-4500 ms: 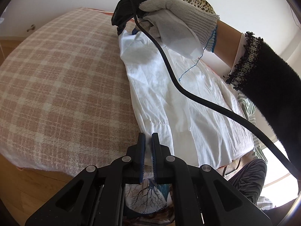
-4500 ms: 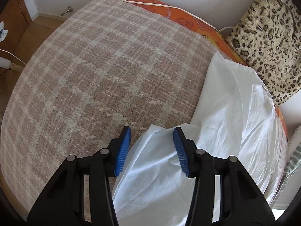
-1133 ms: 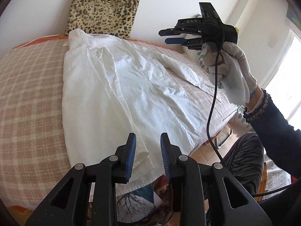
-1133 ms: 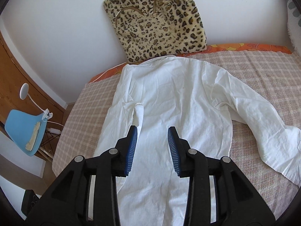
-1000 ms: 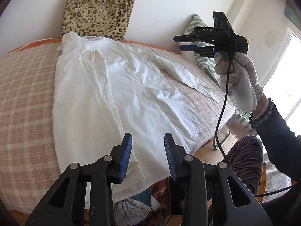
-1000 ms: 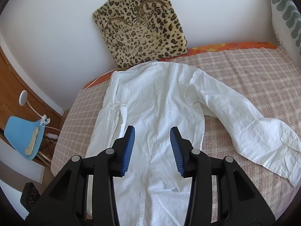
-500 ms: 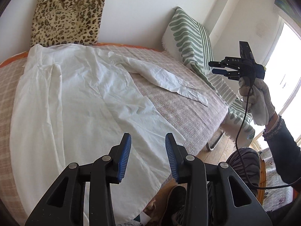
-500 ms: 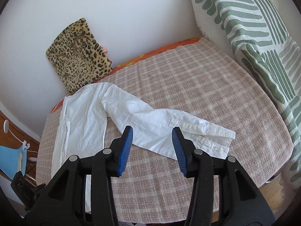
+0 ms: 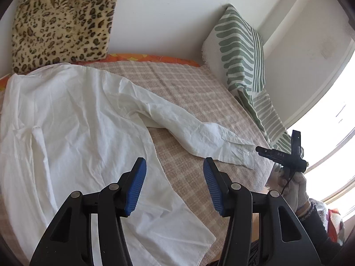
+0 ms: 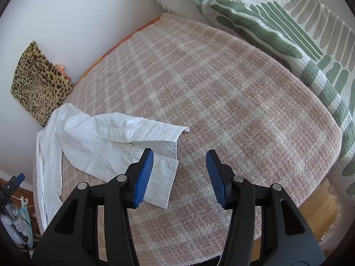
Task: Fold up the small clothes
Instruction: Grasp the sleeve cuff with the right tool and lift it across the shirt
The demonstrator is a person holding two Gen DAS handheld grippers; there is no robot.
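Right hand-held gripper [image 10: 179,175] open w/ cuff [image 10: 163,177] by left finger.

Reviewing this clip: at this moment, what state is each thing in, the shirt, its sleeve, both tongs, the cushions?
White shirt: spread flat on the plaid blanket, unfolded.
Shirt sleeve: stretched out sideways, cuff unbuttoned and lying open.
Left tongs: open, empty, above the shirt's hem edge.
Right tongs: open, empty, beside the cuff.
Leopard cushion: upright against the wall.
Green striped pillow: propped upright.

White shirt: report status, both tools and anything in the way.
Left tool open, over the shirt's hem side. Right tool open, empty, beside the sleeve cuff. White shirt flat on plaid blanket, unfolded. Nothing on the sleeve.
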